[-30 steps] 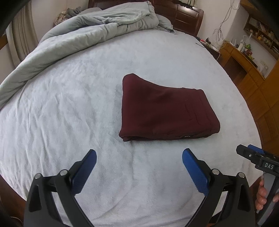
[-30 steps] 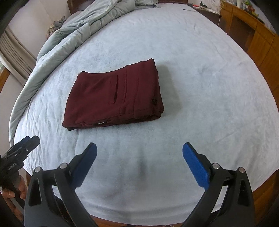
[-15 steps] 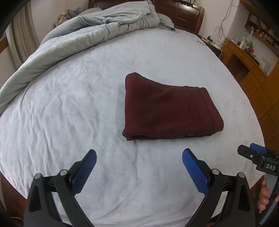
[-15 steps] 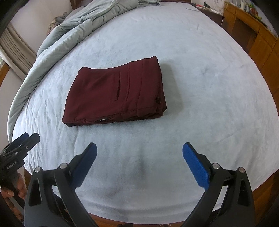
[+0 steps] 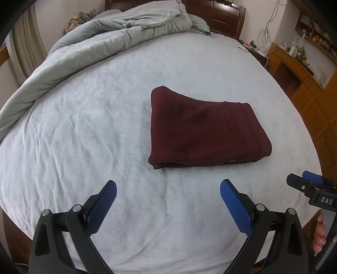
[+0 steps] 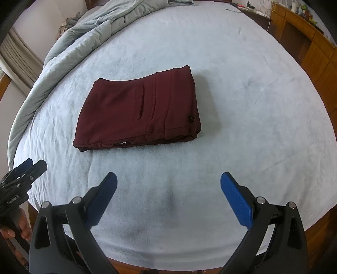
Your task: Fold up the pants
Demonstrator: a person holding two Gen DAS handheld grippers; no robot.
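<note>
The dark red pants (image 5: 202,130) lie folded into a compact rectangle on the pale blue bed cover; they also show in the right wrist view (image 6: 141,109), waistband and button at the right end. My left gripper (image 5: 168,189) is open and empty, held above the cover in front of the pants. My right gripper (image 6: 168,181) is open and empty, also in front of the pants and apart from them. Each gripper shows at the edge of the other's view.
A grey duvet (image 5: 101,42) is bunched along the far left of the bed (image 5: 63,137). A dark wooden headboard (image 5: 217,16) stands at the back. Wooden cabinets and a cluttered desk (image 5: 294,63) line the right side. The bed's near edge (image 6: 189,261) is just below my grippers.
Both grippers have drawn back and risen slightly from the pants, staying open. The pants have not moved.
</note>
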